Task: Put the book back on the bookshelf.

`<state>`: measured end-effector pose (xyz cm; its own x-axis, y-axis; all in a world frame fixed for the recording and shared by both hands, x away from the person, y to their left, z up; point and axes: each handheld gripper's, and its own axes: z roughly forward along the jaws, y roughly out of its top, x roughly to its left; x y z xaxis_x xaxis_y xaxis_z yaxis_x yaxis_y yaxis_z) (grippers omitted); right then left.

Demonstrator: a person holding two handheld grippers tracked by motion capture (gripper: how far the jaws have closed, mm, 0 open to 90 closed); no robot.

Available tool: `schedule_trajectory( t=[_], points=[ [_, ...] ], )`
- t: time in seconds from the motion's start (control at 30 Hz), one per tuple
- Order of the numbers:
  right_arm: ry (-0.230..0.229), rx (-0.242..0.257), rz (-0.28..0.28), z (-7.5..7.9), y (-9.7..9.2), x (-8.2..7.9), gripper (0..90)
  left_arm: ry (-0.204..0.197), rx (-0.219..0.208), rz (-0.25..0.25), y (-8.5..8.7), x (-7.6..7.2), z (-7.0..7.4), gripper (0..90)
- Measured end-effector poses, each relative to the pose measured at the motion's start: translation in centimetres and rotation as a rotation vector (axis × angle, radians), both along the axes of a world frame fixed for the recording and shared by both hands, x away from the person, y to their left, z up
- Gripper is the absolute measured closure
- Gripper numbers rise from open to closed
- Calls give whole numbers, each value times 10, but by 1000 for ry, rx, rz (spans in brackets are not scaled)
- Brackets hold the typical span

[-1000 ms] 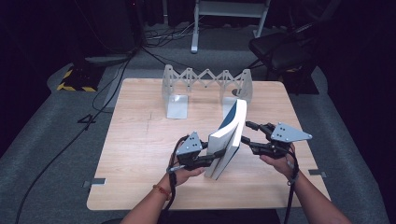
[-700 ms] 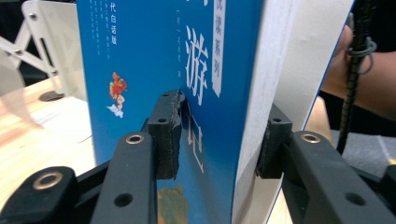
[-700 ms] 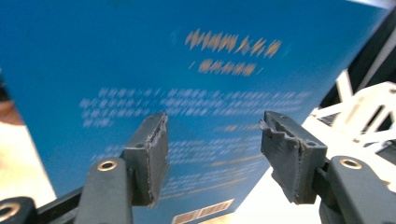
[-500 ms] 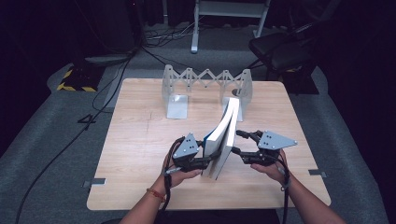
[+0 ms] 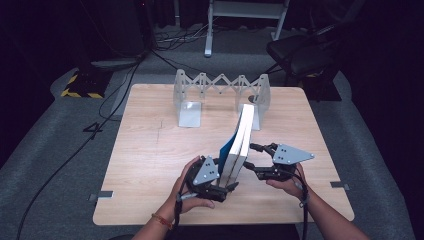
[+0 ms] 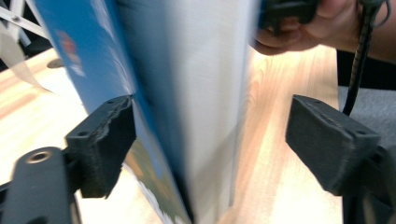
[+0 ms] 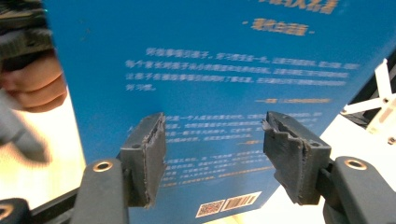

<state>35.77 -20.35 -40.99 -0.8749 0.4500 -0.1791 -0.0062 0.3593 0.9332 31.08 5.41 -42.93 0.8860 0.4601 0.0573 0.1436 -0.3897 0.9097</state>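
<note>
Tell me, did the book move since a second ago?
Yes. The book now leans with its top closer to the white bookend of the rack at the table's far edge, and its bottom end sits a little nearer the person than before.

A book [image 5: 239,145] stands on edge near the middle of the worktop [image 5: 150,150], running from 6 toward 12 o'clock. At its 8 o'clock sits the left tool [image 5: 225,187], at its 3 o'clock the right tool [image 5: 255,160]. A folding rack [image 5: 220,85] stands at 12 o'clock, along the far edge behind the book.
</note>
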Motion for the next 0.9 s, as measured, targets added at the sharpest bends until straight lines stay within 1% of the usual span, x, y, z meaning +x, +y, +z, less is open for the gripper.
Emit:
schedule_trajectory(
  t=[0.03, 0.07, 0.13, 0.17, 0.2, 0.23, 0.27, 0.33, 0.37, 0.43, 0.47, 0.5, 0.57, 0.7, 0.77, 0.87, 0.9],
  points=[
    [0, -4, 0, 0, 2, 0, 393, -20, 40, 46, -10, -7, -4, 126],
    [-1, -2, -4, -1, 3, -1, 389, -27, 51, 76, -13, -8, -5, 121],
    [9, 8, -5, -2, 4, 1, 368, -7, 19, 116, -17, -7, -8, 129],
    [13, 9, -3, -2, 4, 2, 366, -2, 18, 133, -19, -6, -9, 129],
    [13, 9, -3, -2, 4, 2, 366, -2, 18, 133, -19, -6, -9, 137],
    [19, 16, 0, -2, 5, 4, 352, -12, 30, 160, -22, -5, -11, 148],
    [19, 16, 0, -2, 5, 4, 352, -13, 31, 175, -23, -5, -12, 148],
    [16, 17, -2, -3, 7, 4, 350, -9, 21, 207, -27, -4, -14, 148],
    [13, 18, -3, -3, 8, 4, 341, -16, 23, 228, -28, -3, -14, 155],
    [8, 8, -15, -3, 10, 4, 335, -13, 5, 247, -29, -3, -15, 158],
    [6, 12, -21, -4, 11, 5, 329, -14, -4, 259, -29, -3, -16, 175],
    [6, 13, -23, -4, 11, 5, 328, -15, -2, 269, -28, -2, -17, 194],
    [10, 13, -21, -4, 11, 5, 328, -16, -6, 292, -27, -1, -17, 280],
    [7, 12, -22, -3, 10, 6, 327, -7, -23, 298, -23, 1, -17, 374],
    [13, 15, -31, -3, 9, 6, 332, 1, -26, 278, -20, 3, -17, 388],
    [24, 17, -28, -5, 5, 10, 331, -9, -22, 266, -16, 3, -18, 411],
    [24, 13, -40, -6, 2, 12, 330, -9, -19, 261, -14, 4, -17, 423]
  ],
)
